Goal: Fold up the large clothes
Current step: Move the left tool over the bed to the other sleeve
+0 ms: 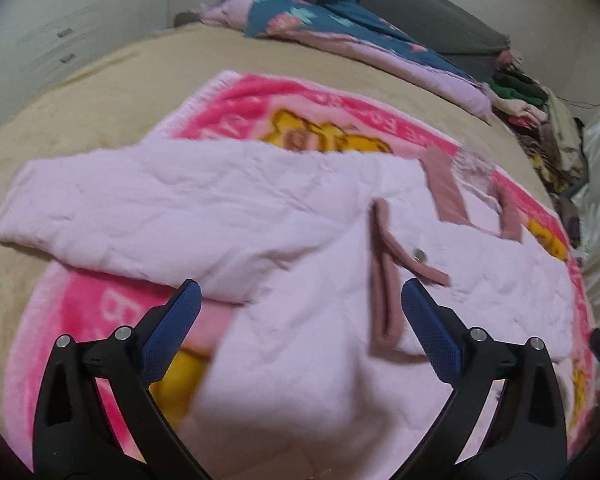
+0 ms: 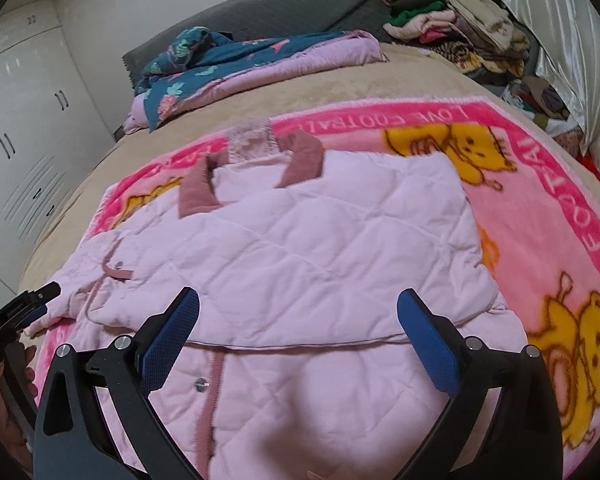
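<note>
Nearest the left wrist camera, the left tongs (image 1: 300, 300) stand spread wide with nothing between their blue pads, hovering above the pale pink quilted jacket with dusty-rose trim (image 1: 228, 208). The jacket lies on a bright pink fleece blanket printed with yellow bears (image 1: 100, 300), which is spread over the beige bed cover (image 1: 80, 92). One sleeve is laid crosswise over the body, reaching out to the left; the rose-edged front placket with a metal snap (image 1: 420, 255) runs just beside the right pad. By my reading, a fold has just been let go and the next one has not begun.

In the right wrist view, the right tongs (image 2: 298, 304) are likewise released and empty, above the jacket (image 2: 300, 240). Here the upper part forms a folded panel, its lower edge lying across the hem portion nearest the camera; the rose collar (image 2: 260, 160) sits at the far end. The left tongs (image 2: 24, 308) show at the frame's left edge, beside the jacket's side.

The next move likely calls for pinching both corners of the near hem and carrying them toward the collar. The padding looks puffy, so the layers may spring back or slide.
</note>
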